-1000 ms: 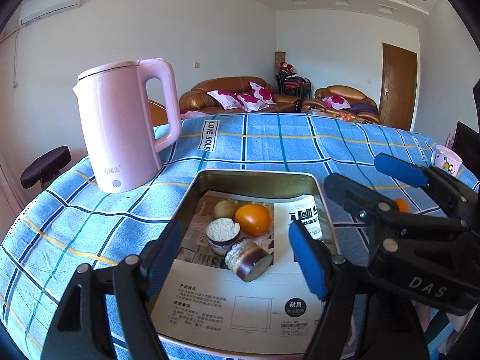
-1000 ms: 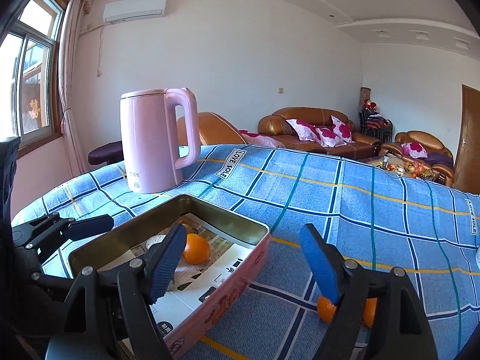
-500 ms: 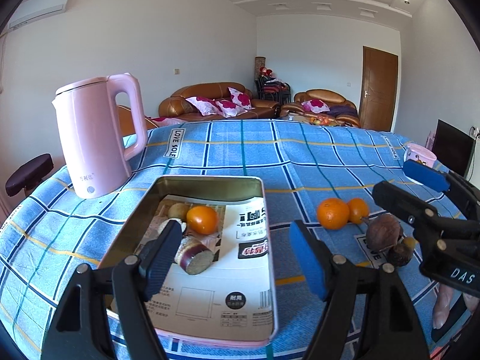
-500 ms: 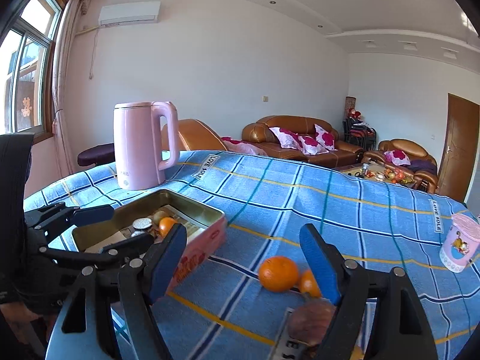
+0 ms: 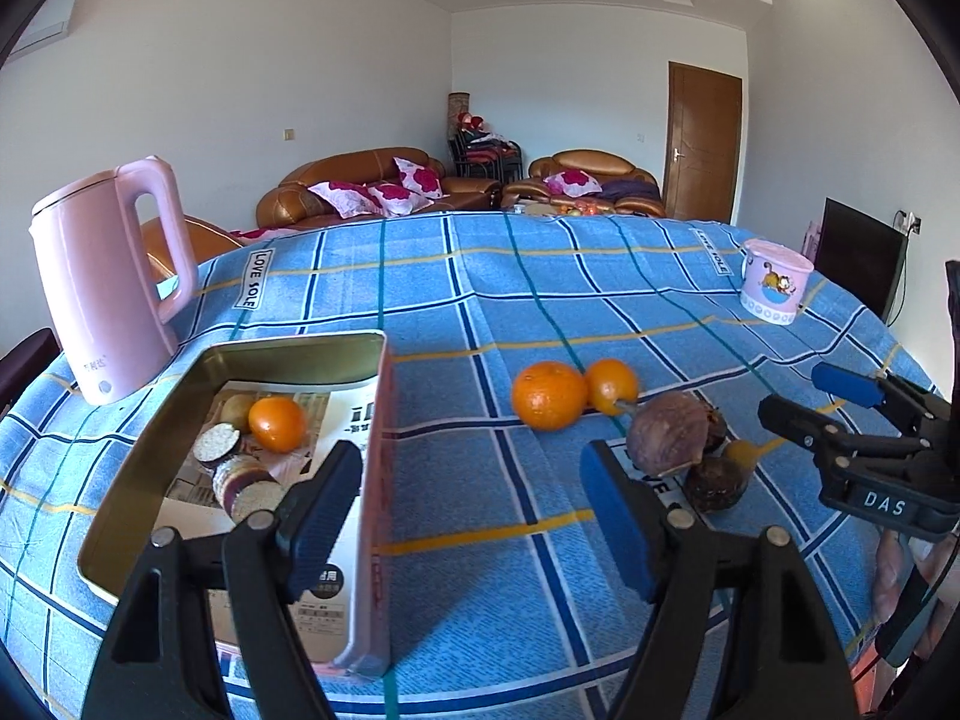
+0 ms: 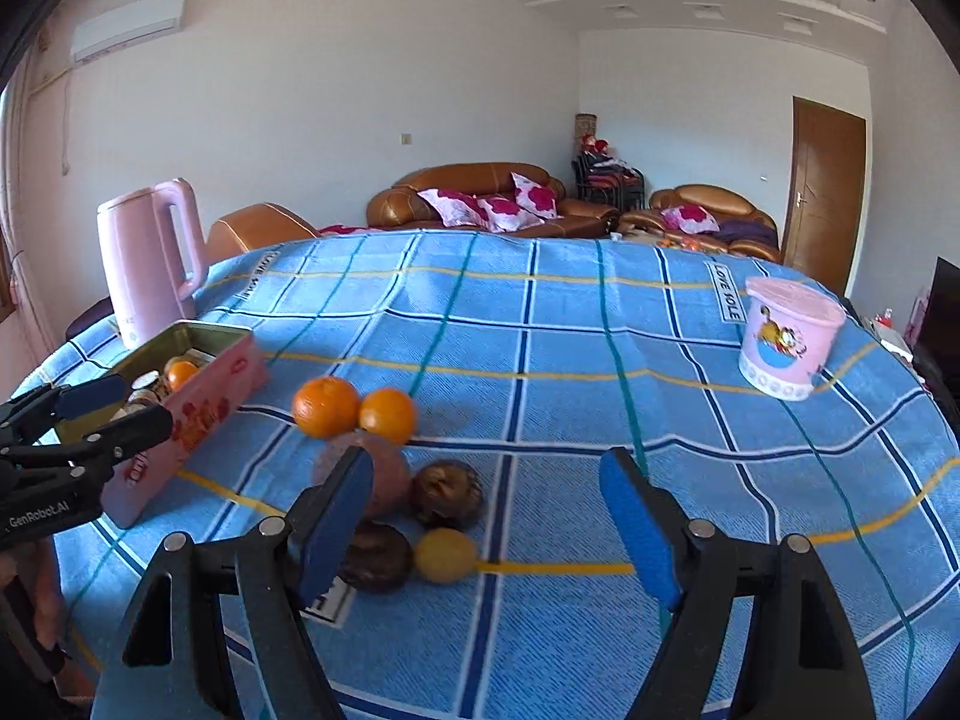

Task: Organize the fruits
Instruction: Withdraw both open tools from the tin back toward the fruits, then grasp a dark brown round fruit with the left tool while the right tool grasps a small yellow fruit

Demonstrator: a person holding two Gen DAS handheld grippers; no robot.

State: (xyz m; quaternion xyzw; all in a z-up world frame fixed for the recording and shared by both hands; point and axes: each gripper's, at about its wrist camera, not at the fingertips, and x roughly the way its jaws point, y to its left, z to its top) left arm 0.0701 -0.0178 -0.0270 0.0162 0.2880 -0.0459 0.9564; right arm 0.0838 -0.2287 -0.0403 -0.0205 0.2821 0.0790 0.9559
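Note:
A pink tin box (image 5: 377, 480) (image 6: 198, 414) lined with paper holds an orange (image 5: 277, 423), a greenish fruit and cut purple pieces. On the blue checked cloth to its right lie a big orange (image 5: 549, 395) (image 6: 326, 407), a smaller orange (image 5: 612, 386) (image 6: 387, 414), a purple-brown fruit (image 5: 669, 432), dark brown fruits (image 6: 445, 492) and a small yellow fruit (image 6: 445, 554). My left gripper (image 5: 471, 516) is open and empty, over the box's right wall. My right gripper (image 6: 486, 519) is open and empty above the loose fruits.
A pink kettle (image 5: 105, 282) (image 6: 150, 258) stands at the left behind the box. A pink cartoon cup (image 5: 774, 288) (image 6: 789, 342) stands at the right. Sofas and a door are beyond the table.
Both grippers have swung right, away from the box, bringing the loose fruits into view. Both stay open.

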